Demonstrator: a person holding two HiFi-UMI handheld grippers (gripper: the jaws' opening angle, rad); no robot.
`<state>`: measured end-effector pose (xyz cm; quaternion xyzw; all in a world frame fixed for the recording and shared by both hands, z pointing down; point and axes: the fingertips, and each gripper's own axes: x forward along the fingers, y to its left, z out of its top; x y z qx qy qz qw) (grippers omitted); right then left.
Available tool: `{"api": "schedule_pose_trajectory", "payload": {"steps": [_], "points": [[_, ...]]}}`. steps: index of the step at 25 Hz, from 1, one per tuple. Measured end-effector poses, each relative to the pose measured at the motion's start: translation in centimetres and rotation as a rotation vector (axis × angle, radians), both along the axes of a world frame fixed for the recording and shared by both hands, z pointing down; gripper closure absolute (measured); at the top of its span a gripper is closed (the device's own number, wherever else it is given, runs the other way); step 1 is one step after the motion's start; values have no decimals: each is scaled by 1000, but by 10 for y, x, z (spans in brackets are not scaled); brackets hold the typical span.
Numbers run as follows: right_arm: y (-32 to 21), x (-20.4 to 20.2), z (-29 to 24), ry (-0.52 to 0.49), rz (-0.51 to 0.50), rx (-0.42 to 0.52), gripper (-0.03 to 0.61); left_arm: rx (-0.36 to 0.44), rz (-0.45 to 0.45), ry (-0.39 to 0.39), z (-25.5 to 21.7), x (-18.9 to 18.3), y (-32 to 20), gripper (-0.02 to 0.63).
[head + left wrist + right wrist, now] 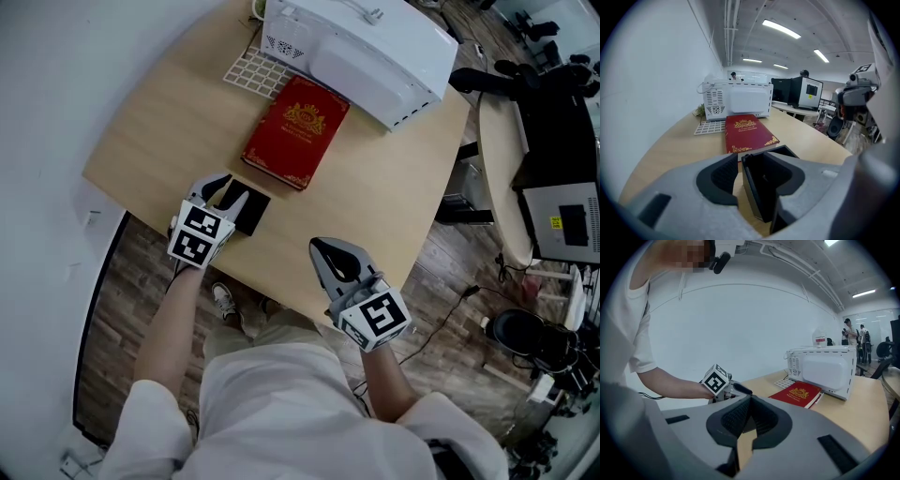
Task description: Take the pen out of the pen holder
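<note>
While straddling the pen holder (251, 214) beside the red book (296, 131), the left gripper (230, 190) is lining up its hold.
Its jaws are standing spread, the right gripper (326, 251) is idling pressed together, and clamping the holder likely comes next.

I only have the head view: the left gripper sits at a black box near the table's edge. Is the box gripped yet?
Observer: Not clamped. In the left gripper view the pen holder stands between the left gripper's jaws, but table shows between it and the left pad.
Reviewer: Any pen inside?
Observer: None I can make out; its inside is dark.
Reviewer: The right gripper?
Observer: Its own view shows the right gripper shut, holding nothing.
</note>
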<state>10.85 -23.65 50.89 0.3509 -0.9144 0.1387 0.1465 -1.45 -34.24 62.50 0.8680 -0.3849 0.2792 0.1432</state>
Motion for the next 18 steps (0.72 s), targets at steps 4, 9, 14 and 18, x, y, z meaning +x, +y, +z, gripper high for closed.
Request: {"api": "schedule_pose_trajectory", "payload": {"steps": [4,9,14,18], "points": [[-2,1,0,-8,5,0,575,15,6,-21,0,1,6,459],[-1,1,1,-13,3,-1,575,57,17,-93,3,1,7,469],[2,3,2,-16,7,-5,575,106,28,-168,1,3,8,471],[4,5,2,-21,11,-5,575,136,18,-186,-3,2,10,495]]}}
